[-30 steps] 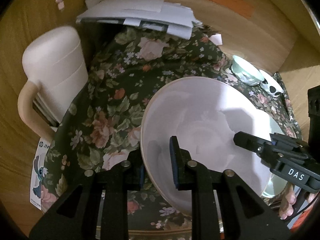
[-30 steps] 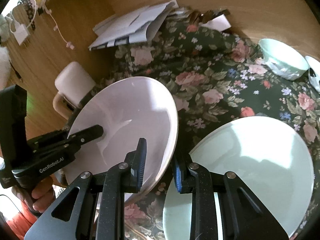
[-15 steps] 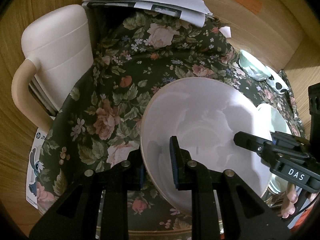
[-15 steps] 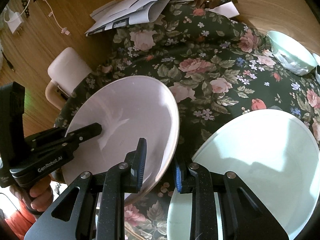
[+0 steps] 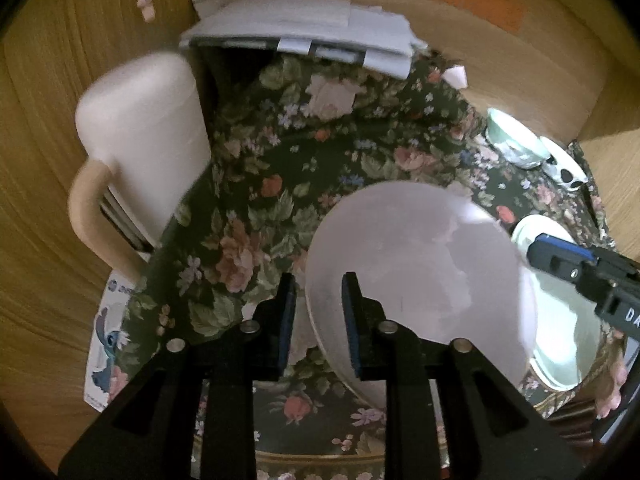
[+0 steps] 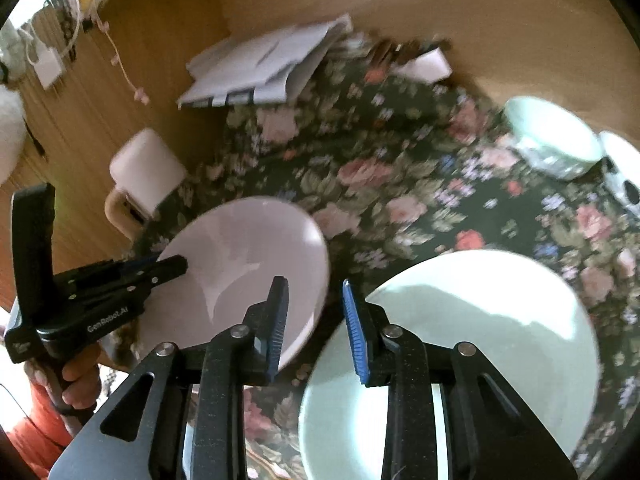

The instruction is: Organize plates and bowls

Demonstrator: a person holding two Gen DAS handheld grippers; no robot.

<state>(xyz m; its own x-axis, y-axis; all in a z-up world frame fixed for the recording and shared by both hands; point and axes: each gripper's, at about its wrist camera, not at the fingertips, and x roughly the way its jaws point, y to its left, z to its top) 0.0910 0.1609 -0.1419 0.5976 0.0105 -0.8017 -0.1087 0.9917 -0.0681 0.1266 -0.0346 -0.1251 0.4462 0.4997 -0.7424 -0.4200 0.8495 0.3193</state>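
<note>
A pale pink plate [image 5: 420,280] [image 6: 240,264] sits low over the floral tablecloth, just left of a larger pale green plate [image 6: 480,340] [image 5: 568,340]. My left gripper [image 5: 318,300] straddles its left rim. The jaws are opening, and a gap shows between the outer pad and the rim. My right gripper [image 6: 314,308] straddles the plate's right rim. Its jaws are opening too, with the right pad clear of the rim. Each gripper shows at the edge of the other's view. Both views are motion-blurred.
A green bowl [image 6: 556,140] [image 5: 512,136] and a black-and-white patterned bowl [image 6: 620,176] stand at the far right. A stack of papers [image 5: 304,28] lies at the back. A cream chair [image 5: 144,136] stands against the table's left edge. A hand [image 6: 76,380] holds the left gripper.
Both pairs of jaws, shut on the pink plate's rim a second ago, have parted from it. The plate has dropped from a tilt towards the cloth. The right gripper has drawn back a little.
</note>
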